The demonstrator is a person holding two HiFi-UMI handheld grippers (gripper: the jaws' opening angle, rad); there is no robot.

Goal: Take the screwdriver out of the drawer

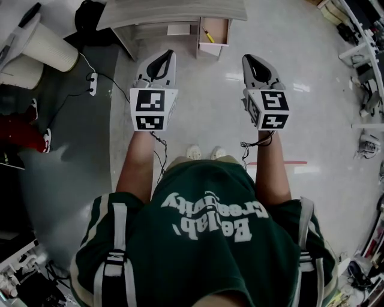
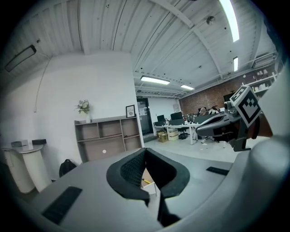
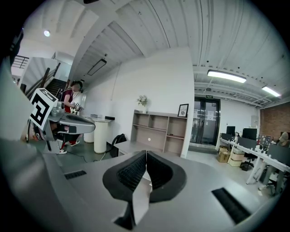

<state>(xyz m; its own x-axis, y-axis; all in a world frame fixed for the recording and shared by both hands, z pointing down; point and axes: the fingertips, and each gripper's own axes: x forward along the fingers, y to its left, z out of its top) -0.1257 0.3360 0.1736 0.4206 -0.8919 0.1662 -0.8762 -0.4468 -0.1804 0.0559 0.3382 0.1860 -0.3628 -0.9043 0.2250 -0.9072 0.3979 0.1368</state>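
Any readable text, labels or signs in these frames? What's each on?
Green shirt: white lettering, upside down, not reliably legible.
Left cube, right cube: coded square markers, no words.
Sign over the doors: too small to read.
Framed picture: too small.

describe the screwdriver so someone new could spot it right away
At the top of the head view stands a pale grey desk. An open drawer sticks out from its right end. The screwdriver lies inside, the only thing visible there, small and yellow.

Two grippers (image 1: 170, 54) (image 1: 247, 58), one drawer (image 1: 228, 33), one screwdriver (image 1: 208, 36), two shoes (image 1: 193, 152) (image 1: 218, 153), one shelf unit (image 2: 108, 140).
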